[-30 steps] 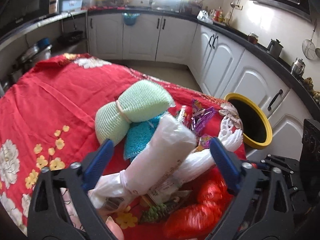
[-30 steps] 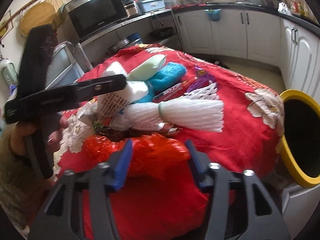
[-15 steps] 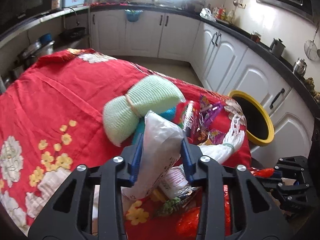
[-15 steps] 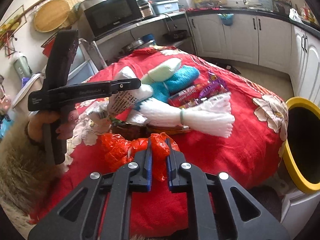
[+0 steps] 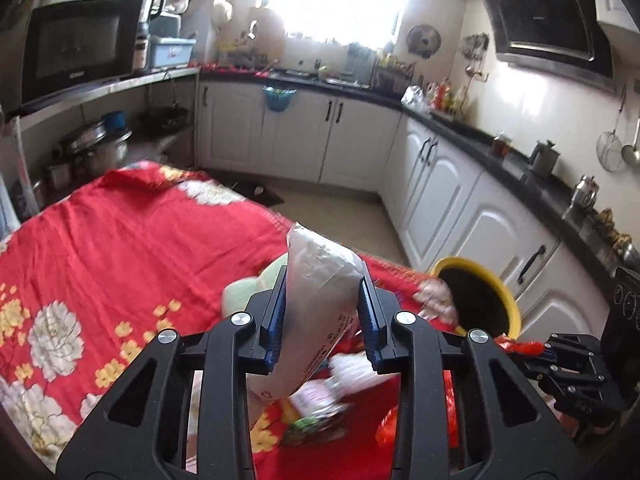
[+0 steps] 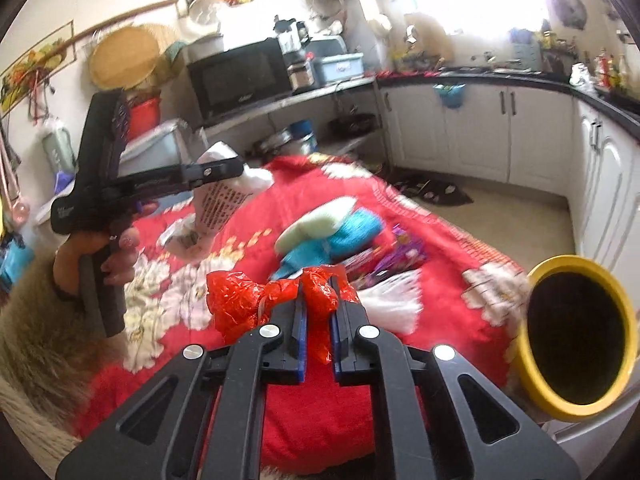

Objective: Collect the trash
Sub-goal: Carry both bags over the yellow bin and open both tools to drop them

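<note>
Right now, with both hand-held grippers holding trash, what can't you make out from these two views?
- Yellow bin: its inside is dark in both views, so the contents are unknown.
- Printed text on the white bag: too small and blurred in both views.
- Trash under the left hand-held gripper: motion-blurred and hidden by its frame.
- Red bag: its lower part hides behind the right hand-held gripper.
</note>
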`<state>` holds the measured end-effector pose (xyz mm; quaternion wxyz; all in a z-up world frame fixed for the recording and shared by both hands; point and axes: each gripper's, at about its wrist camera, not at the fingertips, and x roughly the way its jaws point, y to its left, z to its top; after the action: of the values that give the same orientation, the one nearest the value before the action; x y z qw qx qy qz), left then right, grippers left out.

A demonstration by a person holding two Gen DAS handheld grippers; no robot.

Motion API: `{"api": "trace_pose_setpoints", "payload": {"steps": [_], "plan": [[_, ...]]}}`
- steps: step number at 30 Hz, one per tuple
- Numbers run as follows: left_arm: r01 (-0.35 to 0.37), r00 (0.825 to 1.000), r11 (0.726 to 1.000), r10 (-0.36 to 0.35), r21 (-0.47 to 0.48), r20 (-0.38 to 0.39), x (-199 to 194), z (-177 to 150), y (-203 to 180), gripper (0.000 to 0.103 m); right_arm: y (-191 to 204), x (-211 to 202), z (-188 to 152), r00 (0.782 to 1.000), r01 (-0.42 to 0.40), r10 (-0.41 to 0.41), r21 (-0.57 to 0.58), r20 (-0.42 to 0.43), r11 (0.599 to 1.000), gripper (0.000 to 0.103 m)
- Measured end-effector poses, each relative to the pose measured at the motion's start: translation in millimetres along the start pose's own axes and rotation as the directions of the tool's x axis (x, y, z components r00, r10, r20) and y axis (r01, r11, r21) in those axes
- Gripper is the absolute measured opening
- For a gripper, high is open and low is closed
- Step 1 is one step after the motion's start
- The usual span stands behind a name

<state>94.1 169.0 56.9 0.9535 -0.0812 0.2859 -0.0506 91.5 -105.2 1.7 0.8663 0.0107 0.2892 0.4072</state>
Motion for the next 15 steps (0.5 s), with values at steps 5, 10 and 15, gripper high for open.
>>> {"api": "trace_pose_setpoints", "payload": {"steps": [5, 10, 15], "plan": [[0.040, 0.999, 0.999, -0.040, 0.014, 0.037, 5.4, 15.0, -33.1, 0.025, -21.9, -21.9, 13.0, 0.996, 0.079, -0.080, 0.023, 0.044, 0.997, 0.009], [0.084, 0.995, 0.996, -0.085, 0.027, 0.043, 26.1, 25.0, -68.3, 0.025, -51.7, -45.4, 20.1, 0.980, 0.176, -0.182, 0.071, 0.084, 0.982, 0.009], [0.140, 0.990, 0.989, -0.141, 0.050, 0.028, 48.7, 30.3, -102.5, 0.025, -81.9, -64.4, 22.2, 0.957, 0.255, -0.268, 0.122, 0.109, 0.959, 0.009]]}}
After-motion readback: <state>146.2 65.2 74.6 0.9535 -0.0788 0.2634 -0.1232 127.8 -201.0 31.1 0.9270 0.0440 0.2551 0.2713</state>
